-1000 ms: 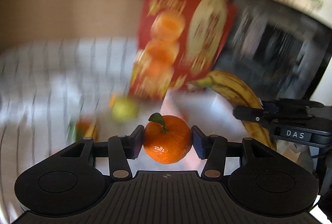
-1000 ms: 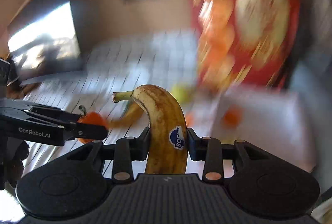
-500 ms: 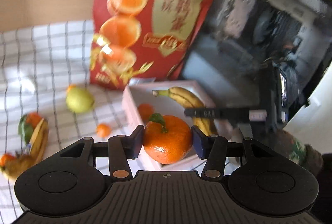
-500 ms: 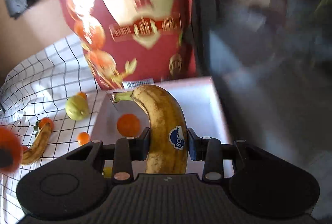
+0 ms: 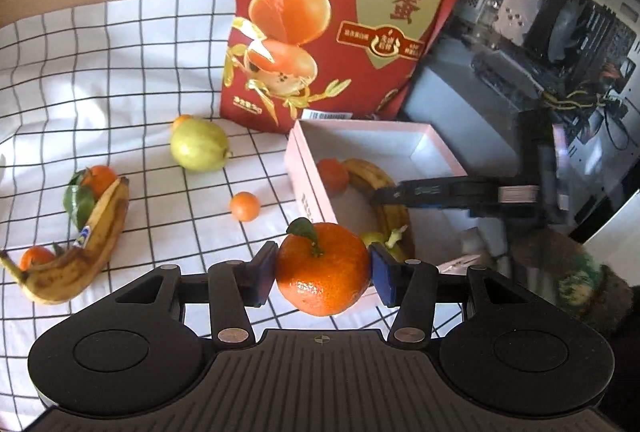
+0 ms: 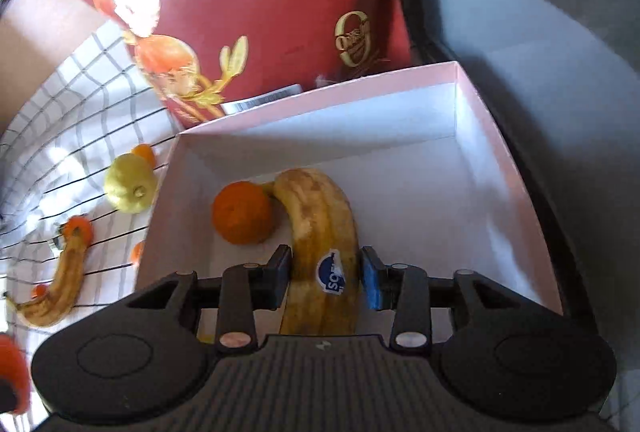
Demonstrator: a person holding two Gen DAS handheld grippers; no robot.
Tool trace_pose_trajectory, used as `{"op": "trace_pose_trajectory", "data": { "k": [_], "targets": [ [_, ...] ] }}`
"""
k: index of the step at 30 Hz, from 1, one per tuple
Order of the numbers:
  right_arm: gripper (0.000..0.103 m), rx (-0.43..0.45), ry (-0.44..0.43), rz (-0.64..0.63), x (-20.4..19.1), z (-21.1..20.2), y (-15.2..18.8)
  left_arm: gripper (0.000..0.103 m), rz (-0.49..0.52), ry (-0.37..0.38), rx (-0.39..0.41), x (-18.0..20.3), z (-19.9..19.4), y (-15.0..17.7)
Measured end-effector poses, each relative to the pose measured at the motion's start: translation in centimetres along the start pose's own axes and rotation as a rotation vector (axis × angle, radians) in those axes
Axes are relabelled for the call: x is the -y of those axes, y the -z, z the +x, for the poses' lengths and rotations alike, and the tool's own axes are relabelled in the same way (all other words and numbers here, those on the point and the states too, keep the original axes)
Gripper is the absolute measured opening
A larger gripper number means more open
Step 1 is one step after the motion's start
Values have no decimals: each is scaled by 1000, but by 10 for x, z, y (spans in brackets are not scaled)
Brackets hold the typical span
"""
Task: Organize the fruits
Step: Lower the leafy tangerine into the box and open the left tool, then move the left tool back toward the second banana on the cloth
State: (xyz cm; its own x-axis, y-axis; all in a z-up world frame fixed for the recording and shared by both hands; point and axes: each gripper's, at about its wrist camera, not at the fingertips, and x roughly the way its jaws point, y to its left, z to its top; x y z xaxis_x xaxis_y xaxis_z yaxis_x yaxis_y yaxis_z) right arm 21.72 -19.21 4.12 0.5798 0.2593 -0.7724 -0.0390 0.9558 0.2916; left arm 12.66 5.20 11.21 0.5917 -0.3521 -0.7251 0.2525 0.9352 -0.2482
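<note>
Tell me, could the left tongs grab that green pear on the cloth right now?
Probably not yet: the left tongs are full, clamped on a tangerine. The pear itself lies uncovered on the cloth.

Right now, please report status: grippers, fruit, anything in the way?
Left gripper shut on mandarin, beside pink box. Right gripper lowering banana into box beside an orange. Nothing blocking.

A box [image 5: 308, 168] sits on the worktop [image 5: 120, 72] in front of a standing bag [image 5: 340, 12], with a computer case [image 5: 560, 32] to its right. Inside the box an orange [image 6: 242, 212] lies just left of a banana [image 6: 320, 224], touching its stem end. On the worktop left of the box lie a pear [image 5: 199, 146], a small orange [image 5: 245, 206] nearer, and farther left a second banana [image 5: 84, 252] among more oranges.
</note>
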Motion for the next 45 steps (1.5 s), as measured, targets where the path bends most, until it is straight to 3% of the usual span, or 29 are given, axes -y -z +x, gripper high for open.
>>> {"op": "trace_pose_trajectory", "data": {
  "k": [2,7,11,14,16,20,24,27,33,36,40,45],
  "targets": [
    [42,54,-4,-32,-1,-21,4,55,3,11,-7,3,7,-6],
    [60,227,35,-93,-1,-92,30,55,26,69,-4,19,30,-39],
    [60,289,75,-141,-6,-130,61,55,102,35,-118,44,83,-66],
    [61,296,110,-193,-10,-147,89,55,143,12,-222,52,122,-68],
    [61,284,138,-221,-12,-148,104,52,162,-4,-247,55,130,-66],
    [61,254,182,-249,-14,-147,127,50,120,64,-164,46,105,-69],
    [61,236,167,-260,-21,-144,130,50,64,91,6,17,59,-72],
    [61,226,149,-291,-35,-135,127,50,35,0,66,-13,32,-63],
    [61,201,70,-380,-82,-117,123,50,-23,-209,108,-83,-15,-18],
    [61,176,37,-431,-108,-103,121,50,-125,-293,148,-118,-41,0],
    [62,147,-23,-497,-144,-85,112,50,-304,-328,186,-163,-73,22],
    [66,86,-127,-533,-198,-51,93,50,-353,-370,120,-183,-92,56]
  ]
}}
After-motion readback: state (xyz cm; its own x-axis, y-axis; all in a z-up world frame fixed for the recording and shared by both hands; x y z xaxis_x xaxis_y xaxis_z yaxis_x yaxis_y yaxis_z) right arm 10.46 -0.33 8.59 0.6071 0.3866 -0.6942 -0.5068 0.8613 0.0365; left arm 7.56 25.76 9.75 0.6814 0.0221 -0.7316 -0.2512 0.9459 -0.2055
